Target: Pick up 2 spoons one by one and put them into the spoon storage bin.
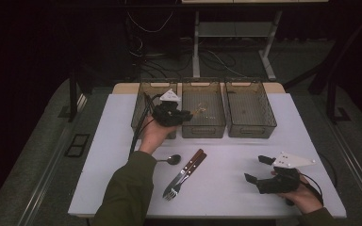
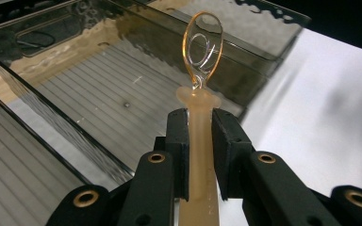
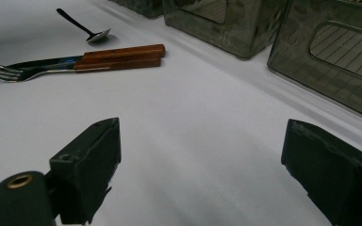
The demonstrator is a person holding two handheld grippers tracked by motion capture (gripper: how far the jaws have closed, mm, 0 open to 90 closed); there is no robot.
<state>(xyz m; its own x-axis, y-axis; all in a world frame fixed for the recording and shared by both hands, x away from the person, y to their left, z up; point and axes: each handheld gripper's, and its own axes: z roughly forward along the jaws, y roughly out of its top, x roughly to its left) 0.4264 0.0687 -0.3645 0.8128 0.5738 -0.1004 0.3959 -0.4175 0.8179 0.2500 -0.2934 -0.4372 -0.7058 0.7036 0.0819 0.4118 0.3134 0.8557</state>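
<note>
My left gripper point(image 1: 185, 115) is shut on the handle of an amber see-through plastic spoon point(image 1: 199, 111) and holds it over the near edge of the middle bin point(image 1: 203, 129). In the left gripper view the spoon point(image 2: 201, 44) sticks out past the gripper point(image 2: 200, 129), its bowl over the ribbed bin floor point(image 2: 99, 89). My right gripper point(image 1: 257, 168) rests low at the table's front right, jaws wide open. In the right gripper view nothing but white tabletop lies within that gripper point(image 3: 202, 160).
Three smoky clear bins stand in a row at the back: left point(image 1: 140, 110), middle, and right point(image 1: 250, 129). On the white table point(image 1: 226, 188) lie a dark metal spoon point(image 1: 172, 159) and a wood-handled knife point(image 1: 194, 161) and fork point(image 1: 173, 189) side by side.
</note>
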